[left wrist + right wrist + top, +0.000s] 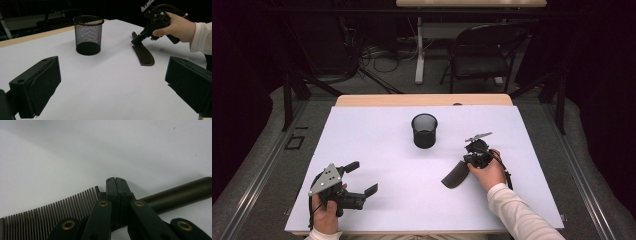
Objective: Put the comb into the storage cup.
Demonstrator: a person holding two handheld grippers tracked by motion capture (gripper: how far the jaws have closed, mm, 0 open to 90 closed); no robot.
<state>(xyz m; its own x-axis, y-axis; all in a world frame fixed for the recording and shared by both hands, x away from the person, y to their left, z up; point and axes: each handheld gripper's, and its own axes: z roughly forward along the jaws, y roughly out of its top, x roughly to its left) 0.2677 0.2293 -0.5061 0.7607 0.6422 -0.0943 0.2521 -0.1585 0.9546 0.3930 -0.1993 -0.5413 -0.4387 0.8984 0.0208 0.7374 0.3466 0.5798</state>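
Mesh cup (88,35) on white table (107,87), hand-held gripper (137,41) on comb (143,54)

Two black handheld grippers, left gripper (360,177) with blocky matte jaws and a grey three-cornered plate with small holes, right gripper (115,180) with brass rivets along dark linkage arms, black cable, white long sleeve (517,212).

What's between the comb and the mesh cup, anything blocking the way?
Nothing visible. The right gripper is shut on the comb, which lies flat on the white table. The stretch of table between the comb and the black mesh cup is bare, and the open left gripper sits well off to the side.
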